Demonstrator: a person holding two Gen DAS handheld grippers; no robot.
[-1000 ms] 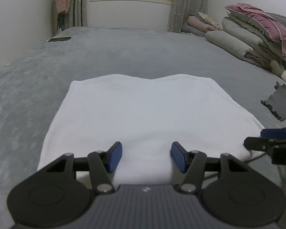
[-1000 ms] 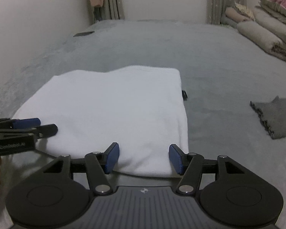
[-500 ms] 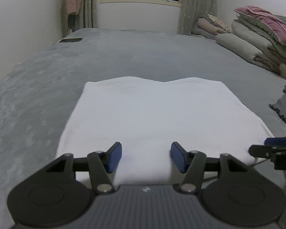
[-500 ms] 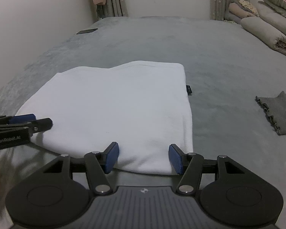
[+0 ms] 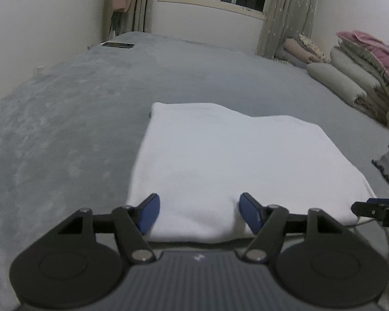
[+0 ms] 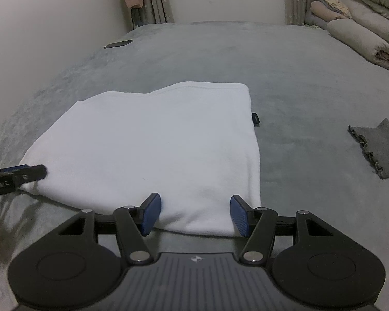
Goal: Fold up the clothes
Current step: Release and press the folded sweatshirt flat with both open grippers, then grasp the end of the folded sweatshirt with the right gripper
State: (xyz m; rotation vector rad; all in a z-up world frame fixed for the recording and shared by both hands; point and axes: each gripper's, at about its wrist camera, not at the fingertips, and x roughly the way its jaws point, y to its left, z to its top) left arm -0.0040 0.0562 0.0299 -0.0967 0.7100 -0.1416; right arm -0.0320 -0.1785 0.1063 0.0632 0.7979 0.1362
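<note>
My left gripper (image 5: 198, 213) has just been opening; jaws spread, near edge of the folded white garment (image 5: 236, 160) between the pads, contact hard to judge. My right gripper (image 6: 194, 213) is spread too, straddling the near right corner. Garment's near edge is partly hidden behind both tools. It lies flat, smooth and rectangular on the grey bed cover (image 6: 285, 77); a small dark tag (image 6: 256, 119) pokes out to the right.
</note>
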